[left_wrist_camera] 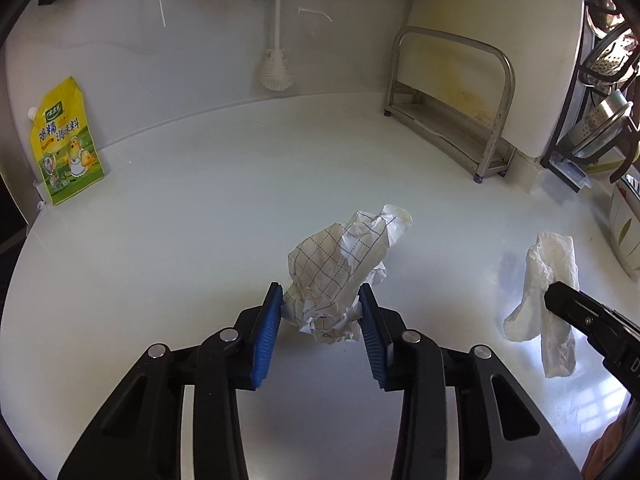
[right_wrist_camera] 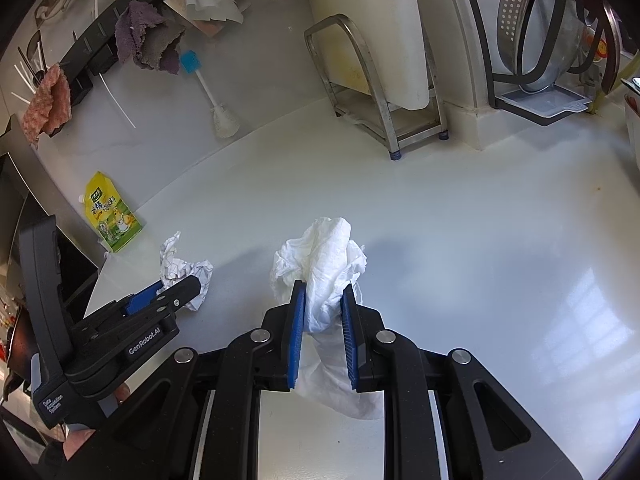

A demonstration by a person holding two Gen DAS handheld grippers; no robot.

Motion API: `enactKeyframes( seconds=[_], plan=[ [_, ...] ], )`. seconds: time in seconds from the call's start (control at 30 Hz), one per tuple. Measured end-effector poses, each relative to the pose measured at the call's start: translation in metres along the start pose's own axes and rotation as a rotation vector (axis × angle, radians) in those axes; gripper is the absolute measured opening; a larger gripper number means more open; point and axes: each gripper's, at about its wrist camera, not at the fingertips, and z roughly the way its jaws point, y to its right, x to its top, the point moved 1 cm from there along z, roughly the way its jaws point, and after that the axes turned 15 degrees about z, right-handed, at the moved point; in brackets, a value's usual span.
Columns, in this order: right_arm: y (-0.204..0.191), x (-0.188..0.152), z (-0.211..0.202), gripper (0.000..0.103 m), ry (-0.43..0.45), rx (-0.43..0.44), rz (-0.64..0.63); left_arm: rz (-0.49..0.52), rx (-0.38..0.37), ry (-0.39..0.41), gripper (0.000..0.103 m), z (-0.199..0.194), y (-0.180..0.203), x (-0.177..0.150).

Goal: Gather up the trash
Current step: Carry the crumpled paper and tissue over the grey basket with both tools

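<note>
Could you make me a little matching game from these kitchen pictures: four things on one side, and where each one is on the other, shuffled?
Things:
1. grid-lined paper
2. white tissue
3. yellow pouch
4. bottle brush

Places:
A. leaning at the counter's back wall
B. pinched in the right tongs
C. hanging on the wall, bristles down
D. pinched in the left tongs

Pairs: 1-D, 2-B, 3-A, 4-C
</note>
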Motion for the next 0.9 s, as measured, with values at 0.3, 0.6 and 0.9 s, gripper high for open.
enactKeyframes(
  seconds=[0.3,0.6,0.9],
  plan=[
    [-0.003,-0.04,-0.049,0.018,0.042,0.007,-0.026,0.108,0.042,0.075,0.038,-0.075,0.016,-0.037],
    [0.012,-0.122,-0.134,0.018,0.071,-0.058,0.002,0.132,-0.006,0.108,0.038,-0.162,0.03,-0.081],
    [0.016,-0.205,-0.223,0.018,0.143,-0.066,0.052,0.164,-0.077,0.155,0.038,-0.238,0.056,-0.136]
  ],
)
